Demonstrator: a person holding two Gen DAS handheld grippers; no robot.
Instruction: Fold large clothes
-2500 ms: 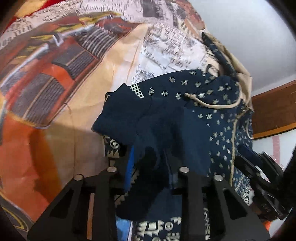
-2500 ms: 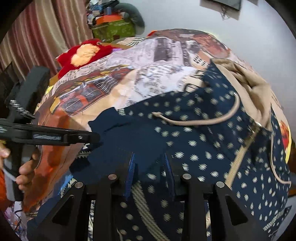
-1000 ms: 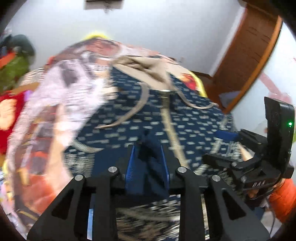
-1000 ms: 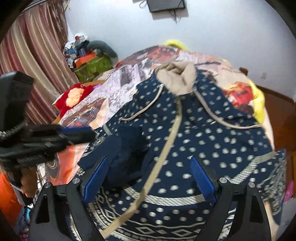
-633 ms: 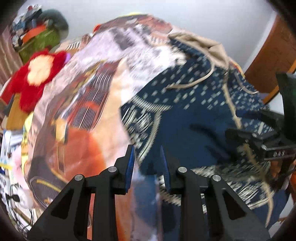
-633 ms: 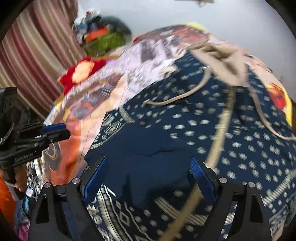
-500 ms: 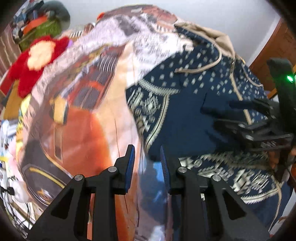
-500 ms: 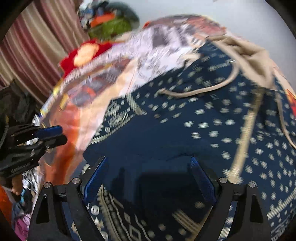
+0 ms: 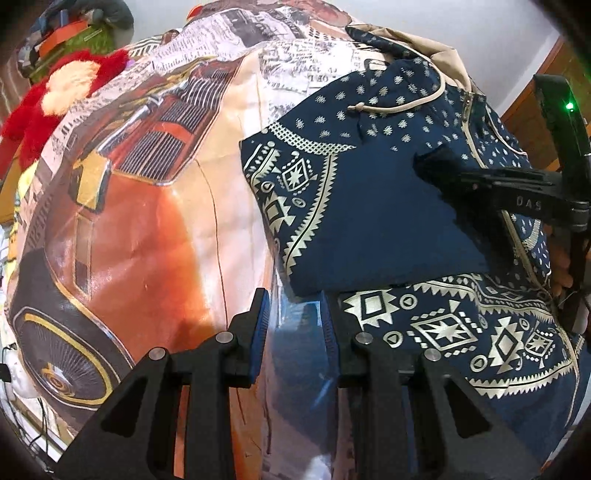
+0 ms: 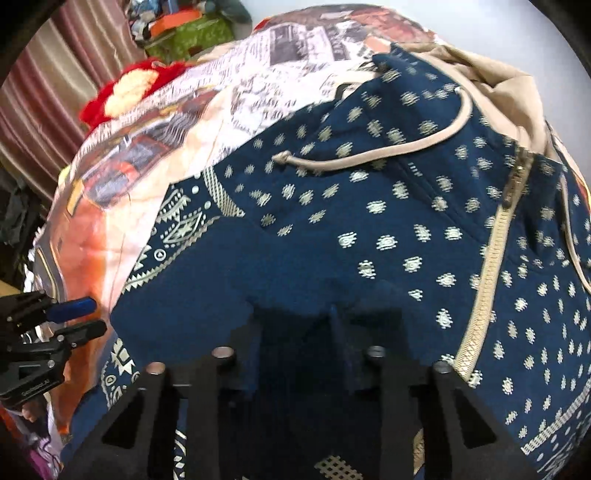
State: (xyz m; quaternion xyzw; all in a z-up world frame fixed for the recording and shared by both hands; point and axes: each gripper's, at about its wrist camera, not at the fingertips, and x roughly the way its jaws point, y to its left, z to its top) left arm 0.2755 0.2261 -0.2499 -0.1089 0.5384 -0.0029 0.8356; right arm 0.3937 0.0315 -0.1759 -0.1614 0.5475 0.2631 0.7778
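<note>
A navy hoodie (image 9: 369, 206) with cream pattern, beige hood (image 10: 509, 81) and zip (image 10: 491, 266) lies face up on the bed. Its left sleeve (image 10: 229, 280) is folded across the chest. My right gripper (image 10: 295, 325) points down onto that sleeve. Its jaws are closing with the plain navy cloth bunched between them. From the left wrist view, the right gripper (image 9: 424, 170) has its tips on the sleeve's end. My left gripper (image 9: 294, 325) hangs over the bedspread by the hoodie's left edge, narrowly open with nothing between its pads. In the right wrist view, the left gripper (image 10: 85, 317) is clear of the cloth.
The bedspread (image 9: 147, 206) bears an orange car and newsprint pattern. A red plush toy (image 9: 55, 96) and a green bag (image 10: 192, 33) lie at the far left. A striped curtain (image 10: 44, 92) hangs left, a wooden door (image 9: 554, 74) stands right. A hand (image 9: 561, 266) holds the right gripper.
The left gripper let go of the sleeve cuff and dropped left, off the hoodie's edge. The right gripper's wide jaws came down and narrowed on the folded sleeve.
</note>
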